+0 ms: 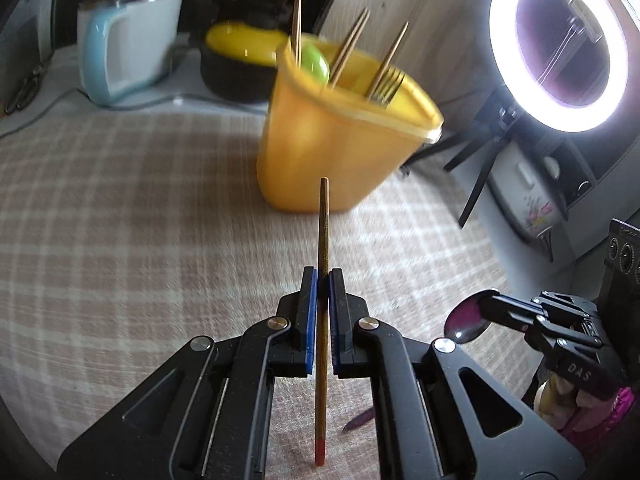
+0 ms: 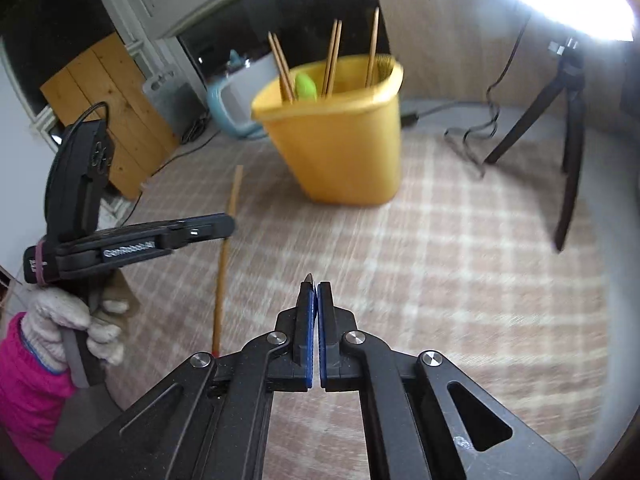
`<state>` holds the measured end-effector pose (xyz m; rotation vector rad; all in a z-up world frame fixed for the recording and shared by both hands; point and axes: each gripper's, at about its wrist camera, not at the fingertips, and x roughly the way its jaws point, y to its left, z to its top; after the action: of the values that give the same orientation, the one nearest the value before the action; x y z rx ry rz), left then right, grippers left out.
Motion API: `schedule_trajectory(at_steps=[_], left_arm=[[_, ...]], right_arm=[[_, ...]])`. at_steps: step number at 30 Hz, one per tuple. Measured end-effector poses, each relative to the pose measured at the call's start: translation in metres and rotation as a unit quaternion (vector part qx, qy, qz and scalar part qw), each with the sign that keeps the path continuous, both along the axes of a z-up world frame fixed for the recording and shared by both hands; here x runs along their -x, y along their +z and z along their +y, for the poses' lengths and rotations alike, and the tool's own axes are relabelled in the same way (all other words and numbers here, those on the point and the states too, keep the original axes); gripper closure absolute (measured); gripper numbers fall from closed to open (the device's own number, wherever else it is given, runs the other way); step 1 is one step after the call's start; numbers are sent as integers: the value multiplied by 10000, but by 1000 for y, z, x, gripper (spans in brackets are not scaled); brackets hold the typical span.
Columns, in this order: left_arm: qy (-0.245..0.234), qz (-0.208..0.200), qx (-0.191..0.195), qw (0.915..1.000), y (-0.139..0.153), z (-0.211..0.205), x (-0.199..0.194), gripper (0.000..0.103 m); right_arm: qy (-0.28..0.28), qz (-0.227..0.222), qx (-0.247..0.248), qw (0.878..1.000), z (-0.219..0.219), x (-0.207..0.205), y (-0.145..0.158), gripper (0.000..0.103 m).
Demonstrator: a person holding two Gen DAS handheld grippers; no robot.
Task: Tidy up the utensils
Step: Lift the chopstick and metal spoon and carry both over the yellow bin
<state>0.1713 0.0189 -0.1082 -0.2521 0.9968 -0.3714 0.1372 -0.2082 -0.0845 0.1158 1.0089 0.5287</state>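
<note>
A yellow holder (image 1: 340, 132) stands on the checked cloth and holds several chopsticks, a fork (image 1: 386, 84) and a green-handled utensil (image 1: 316, 62). My left gripper (image 1: 323, 276) is shut on a wooden chopstick (image 1: 322, 240) with a red end, held upright in front of the holder. My right gripper (image 2: 314, 288) is shut on a dark metal spoon (image 1: 466, 320), whose bowl shows in the left wrist view; only its tip (image 2: 308, 278) shows in the right wrist view. The holder (image 2: 340, 140) is ahead of the right gripper. The left gripper (image 2: 224, 226) with its chopstick (image 2: 226, 248) is at left.
A ring light (image 1: 560, 44) on a black tripod (image 2: 568, 152) stands right of the holder, with a cable (image 2: 472, 140) on the cloth. A white and blue kettle (image 1: 120, 40) and a yellow-lidded black pot (image 1: 240, 64) stand behind. A dark purple object (image 1: 358, 420) lies on the cloth below the left gripper.
</note>
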Motion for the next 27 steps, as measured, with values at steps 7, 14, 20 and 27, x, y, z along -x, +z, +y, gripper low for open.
schedule_trajectory(at_steps=[7,14,20,27], left_arm=[[53,-393,90,9992,32,6,3,100],[42,-782,244,9966,68,15,4,100],[84,-1140,376,9927,99,20,2,100],[206,-1508,448,9873,130,29,-8,100]], right_arm=[[-230,-403,79,9989,-14,-1,28,102],[-453,-768,43,9960,-22,-6,52,102],[-615,-1191,23,9910,-29,-8,80,102],[-791,-1588,15,9841,-34,-18,105,102]])
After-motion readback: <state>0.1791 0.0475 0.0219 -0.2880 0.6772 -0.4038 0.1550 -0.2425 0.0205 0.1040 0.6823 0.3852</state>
